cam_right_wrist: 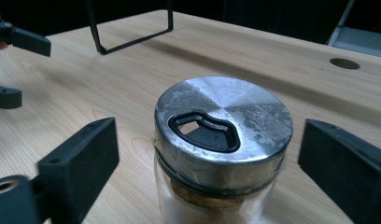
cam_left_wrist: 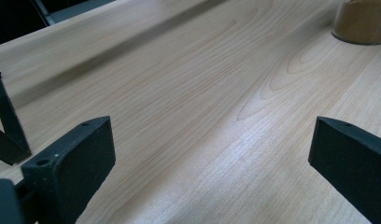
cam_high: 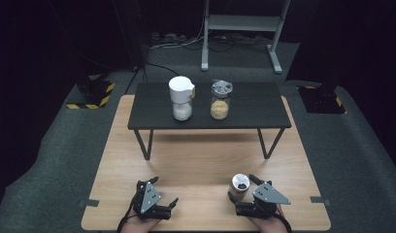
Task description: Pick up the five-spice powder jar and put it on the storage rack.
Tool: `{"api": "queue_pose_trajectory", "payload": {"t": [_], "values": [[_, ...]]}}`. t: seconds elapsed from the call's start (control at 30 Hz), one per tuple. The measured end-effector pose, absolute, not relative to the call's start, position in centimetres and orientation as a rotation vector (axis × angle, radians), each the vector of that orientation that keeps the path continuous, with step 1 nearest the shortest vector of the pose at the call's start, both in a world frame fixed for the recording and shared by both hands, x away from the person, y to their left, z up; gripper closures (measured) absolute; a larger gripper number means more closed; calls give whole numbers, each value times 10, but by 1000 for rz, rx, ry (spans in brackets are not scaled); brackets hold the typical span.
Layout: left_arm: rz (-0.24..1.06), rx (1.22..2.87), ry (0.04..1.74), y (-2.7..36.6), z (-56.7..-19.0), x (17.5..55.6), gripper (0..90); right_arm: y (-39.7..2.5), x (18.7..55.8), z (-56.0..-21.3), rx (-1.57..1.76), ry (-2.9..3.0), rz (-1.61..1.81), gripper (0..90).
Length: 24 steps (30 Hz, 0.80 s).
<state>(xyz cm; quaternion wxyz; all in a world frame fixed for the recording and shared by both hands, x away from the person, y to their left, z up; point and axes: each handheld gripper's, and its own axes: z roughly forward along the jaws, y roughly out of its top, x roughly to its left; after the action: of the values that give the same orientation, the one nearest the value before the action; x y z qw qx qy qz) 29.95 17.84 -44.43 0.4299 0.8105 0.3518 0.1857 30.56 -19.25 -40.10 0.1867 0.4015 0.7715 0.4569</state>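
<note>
A small glass spice jar (cam_high: 239, 185) with a metal shaker lid (cam_right_wrist: 223, 122) and brown powder inside stands upright near the front right of the wooden table (cam_high: 196, 165). My right gripper (cam_high: 243, 189) is open, its jaws on either side of the jar (cam_right_wrist: 212, 186) with a gap on each side. My left gripper (cam_high: 163, 191) is open at the front left over bare wood (cam_left_wrist: 202, 116). The jar's base (cam_left_wrist: 362, 21) lies far to the upper right in the left gripper view. The left gripper's fingers (cam_right_wrist: 20, 39) appear at the far left of the right gripper view.
A low black table (cam_high: 209, 106) stands at the back of the wooden one. It carries a white-lidded jar (cam_high: 181, 97) of white grains and a metal-lidded jar (cam_high: 220, 101) of yellowish grains. Its thin black legs (cam_right_wrist: 132, 28) (cam_left_wrist: 6, 121) stand between. A round hole (cam_right_wrist: 345, 63) is in the tabletop.
</note>
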Motion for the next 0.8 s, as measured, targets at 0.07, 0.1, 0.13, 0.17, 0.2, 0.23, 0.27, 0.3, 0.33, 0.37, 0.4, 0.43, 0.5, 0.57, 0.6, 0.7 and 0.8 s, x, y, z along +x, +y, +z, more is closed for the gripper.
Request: {"api": "queue_pose_trajectory", "payload": {"t": [0.07,0.1,0.13,0.17,0.2,0.23,0.27,0.3,0.33,0.37,0.4,0.43,0.5,0.57,0.6,0.7,0.8], "values": [[464,2022,879,178,-444,299,8,-193,305,-402,1138,2151,1304,108],[465,2022,879,178,-444,299,8,-194,305,-403,1141,2140,1308,135],[465,2022,878,178,-444,299,8,-194,304,-403,1138,2126,1316,165],[466,2021,878,179,-444,299,8,-195,303,-403,1135,2118,1322,193],[467,2021,877,179,-444,299,8,-195,303,-404,1134,2113,1326,208],[466,2020,878,179,-444,299,8,-196,303,-404,1134,2109,1330,222],[466,2019,879,179,-444,299,8,-196,303,-405,1140,2100,1338,246],[465,2019,881,179,-444,299,8,-197,303,-405,1140,2088,1348,265],[465,2019,881,179,-444,299,8,-197,303,-405,1139,2082,1356,280],[465,2019,881,179,-444,299,8,-197,303,-405,1136,2077,1363,298],[465,2019,881,179,-444,299,8,-197,302,-405,1131,2072,1368,319],[466,2018,882,179,-444,299,8,-197,302,-405,1121,2073,1374,330],[466,2018,882,179,-444,299,8,-197,301,-406,1112,2064,1375,339],[467,2017,883,179,-444,299,8,-197,301,-406,1106,2059,1378,342],[466,2017,883,179,-444,299,8,-197,300,-407,1105,2055,1379,343],[465,2016,884,179,-444,299,8,-197,300,-407,1107,2043,1383,345],[465,2015,884,179,-444,299,8,-196,299,-408,1111,2035,1384,346]]}}
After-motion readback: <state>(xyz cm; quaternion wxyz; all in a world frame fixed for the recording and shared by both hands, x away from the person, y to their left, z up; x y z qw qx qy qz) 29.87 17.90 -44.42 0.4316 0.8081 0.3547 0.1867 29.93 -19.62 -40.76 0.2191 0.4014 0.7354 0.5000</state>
